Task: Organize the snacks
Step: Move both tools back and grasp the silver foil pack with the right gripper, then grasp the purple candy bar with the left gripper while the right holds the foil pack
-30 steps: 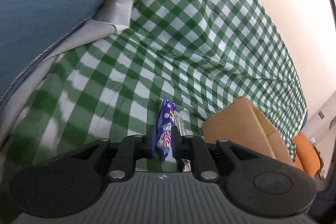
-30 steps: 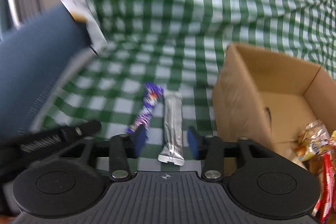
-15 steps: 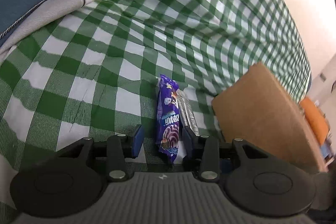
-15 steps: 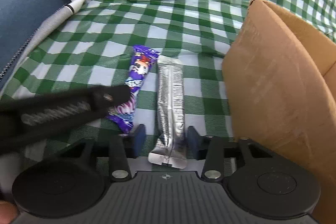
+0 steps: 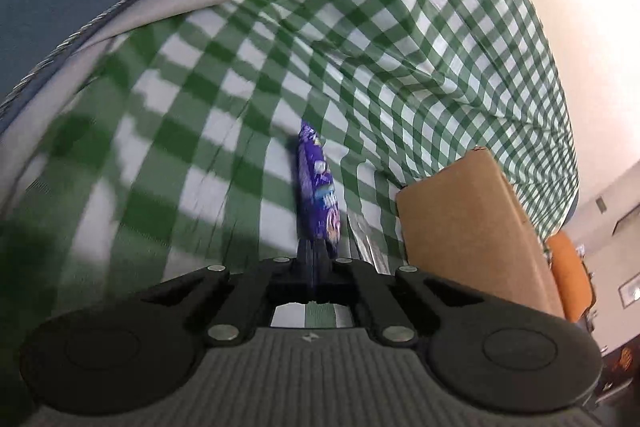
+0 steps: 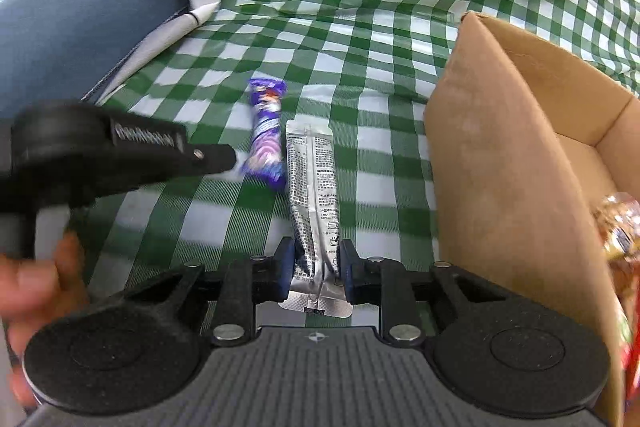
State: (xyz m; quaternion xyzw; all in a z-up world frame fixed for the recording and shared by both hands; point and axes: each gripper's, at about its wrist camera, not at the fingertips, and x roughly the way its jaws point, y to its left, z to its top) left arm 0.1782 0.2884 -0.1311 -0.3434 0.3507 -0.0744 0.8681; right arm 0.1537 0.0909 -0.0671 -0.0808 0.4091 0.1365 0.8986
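Left claw [image 5: 316, 251] clenched on the purple packet [image 5: 318, 195], right claw [image 6: 314, 267] closing on the silver packet [image 6: 314, 195], both flat on the checked bench [image 6: 360, 27] beside the cardboard box [image 6: 500, 167]; lifting clear of its wall looks wise.

Green-and-white checked tablecloth [image 5: 400, 39] — creased, pale wall [image 5: 580, 7] behind, blue cushion [image 6: 72, 19], orange chair [image 5: 568, 275]

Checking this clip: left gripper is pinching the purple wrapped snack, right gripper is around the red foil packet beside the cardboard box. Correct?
Not quite. The packet between the right gripper's closing jaws is silver foil, not red, as the right wrist view shows. The rest stands.
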